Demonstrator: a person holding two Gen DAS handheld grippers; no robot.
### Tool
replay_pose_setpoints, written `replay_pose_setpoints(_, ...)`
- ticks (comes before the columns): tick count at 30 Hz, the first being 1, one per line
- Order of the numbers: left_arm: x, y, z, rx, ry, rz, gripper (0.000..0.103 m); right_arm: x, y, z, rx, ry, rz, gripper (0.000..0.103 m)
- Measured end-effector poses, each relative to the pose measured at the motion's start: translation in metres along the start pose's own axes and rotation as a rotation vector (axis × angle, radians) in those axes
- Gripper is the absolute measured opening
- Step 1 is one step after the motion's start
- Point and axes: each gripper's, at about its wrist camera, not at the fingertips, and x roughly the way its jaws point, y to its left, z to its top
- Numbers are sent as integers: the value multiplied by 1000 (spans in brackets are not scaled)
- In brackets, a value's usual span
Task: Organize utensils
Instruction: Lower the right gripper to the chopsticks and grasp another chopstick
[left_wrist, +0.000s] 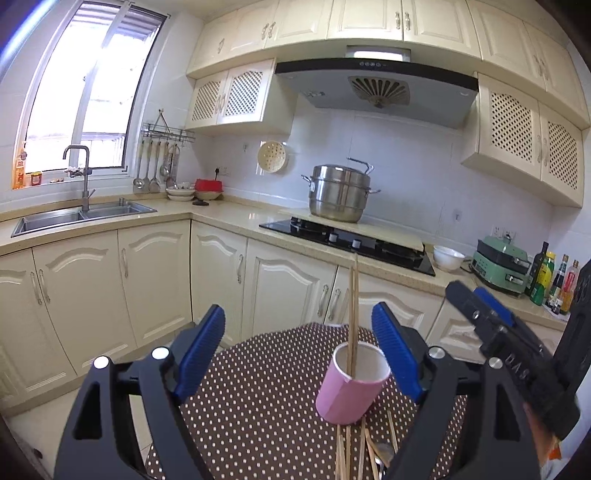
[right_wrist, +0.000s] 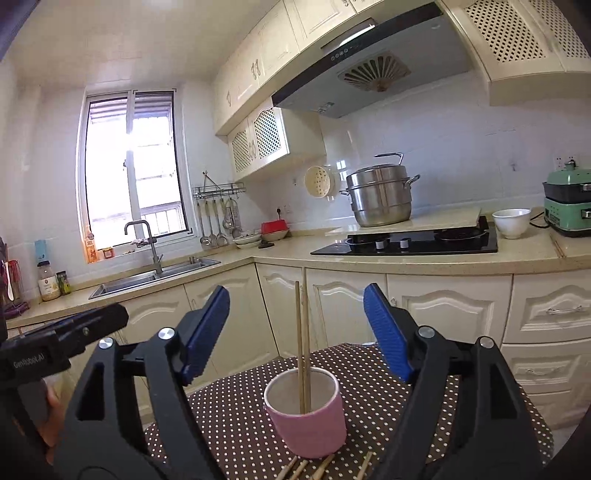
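Item, sorting under way: pink cup (right_wrist: 306, 421) upright on the dotted surface (right_wrist: 236, 417) with two chopsticks (right_wrist: 303, 350) inside; left claw (left_wrist: 299, 354) and right claw (right_wrist: 295, 332) wide, empty; loose chopsticks (left_wrist: 354, 450) before the cup probably due next.

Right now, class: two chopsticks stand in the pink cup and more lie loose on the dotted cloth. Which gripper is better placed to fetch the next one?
Probably the left gripper: open, empty, with the loose chopsticks clearer below it. The right gripper, also open, sees only their tips behind the pink cup.
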Motion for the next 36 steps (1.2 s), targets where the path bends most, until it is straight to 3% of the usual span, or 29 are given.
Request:
replay_pose_setpoints(7, -4, -17, -28, 66, 178, -57, 80, -26, -18, -8, 1, 138, -49, 78)
replay_pose_setpoints(13, 10, -11, -63, 40, 424, -122, 80, -25, -30, -40, -29, 388, -86, 78)
replay_pose_setpoints(19, 29, -10, -102, 5, 610, -123, 80, -16, -36, -87, -36, 638, -69, 78)
replay_pose_setpoints(21, 30, -12, -113, 17, 630, -117, 80, -11, -35, -105, -33, 735, -41, 78)
replay_pose_setpoints(26, 37, -13, -130, 18, 666, -116, 79, -3, -24, -133, -56, 850, -10, 78)
replay_pose_setpoints(28, 41, -13, -134, 20, 684, -119, 70, 1, -20, -139, -62, 876, 9, 71)
replay_pose_setpoints(31, 50, -14, -138, 15, 706, -128, 67, 9, -17, -151, -55, 920, 34, 49)
replay_pose_setpoints(33, 55, -15, -137, 19, 707, -116, 65, 10, -19, -159, -53, 936, 46, 25)
replay_pose_setpoints(36, 71, -17, -137, 14, 733, -119, 57, 10, -23, -158, -37, 931, 57, 9)
